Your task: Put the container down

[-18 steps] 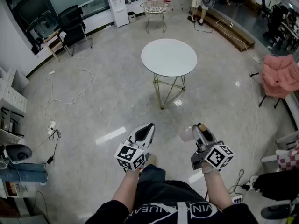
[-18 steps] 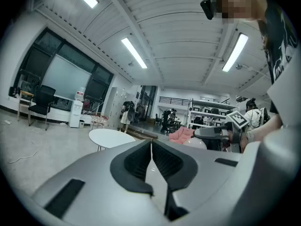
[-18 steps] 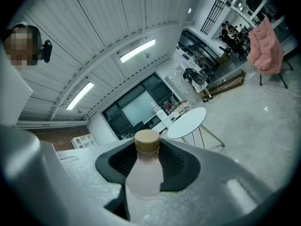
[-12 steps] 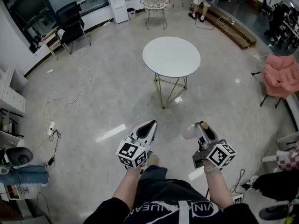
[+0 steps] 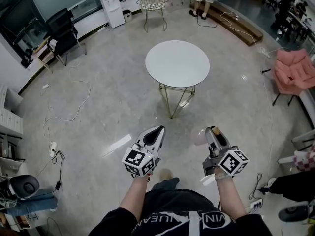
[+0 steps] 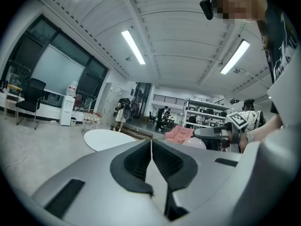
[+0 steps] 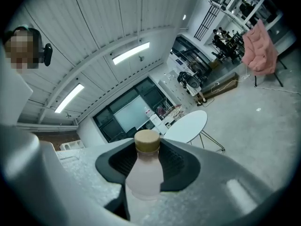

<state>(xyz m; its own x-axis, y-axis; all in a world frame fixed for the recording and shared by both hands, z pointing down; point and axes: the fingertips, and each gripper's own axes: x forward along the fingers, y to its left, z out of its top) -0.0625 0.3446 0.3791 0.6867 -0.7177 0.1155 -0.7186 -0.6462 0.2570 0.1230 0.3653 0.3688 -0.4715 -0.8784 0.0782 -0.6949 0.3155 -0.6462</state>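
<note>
Step in hand: the container [image 7: 142,173] is judged to be in carriage; it is held in the air above the floor [image 5: 118,107] and has not yet been set down.
Container's place: it is clamped in the right gripper [image 5: 212,132], well short of the round table [image 5: 177,63], which stands ahead in the middle of the room.
Right gripper: its jaws are pressed on the container's shoulder from both sides, with the cap [image 7: 147,141] showing between the pads near the tips.
Left gripper [image 5: 156,132]: its jaws are pressed together with nothing between them, and it is held level beside the right one.
Next move: a support must be reached, most likely the table; the container must be brought over it and lowered until its base rests, and only then should the jaws be spread.
Care needed: the grip sits high on the body, so a tilt at touchdown is judged possible.
Container's make: a pale, pinkish, translucent bottle with rounded shoulders; the surface looks smooth and is taken for plastic.
Cap: a short tan cylinder, matt, with a flat top.
Pads: dark, ribbed inserts set in smooth grey shells.
Table: a thin white round top on slim brass-coloured wire legs.
Floor: glossy pale stone, in which lamp reflections are seen.
</note>
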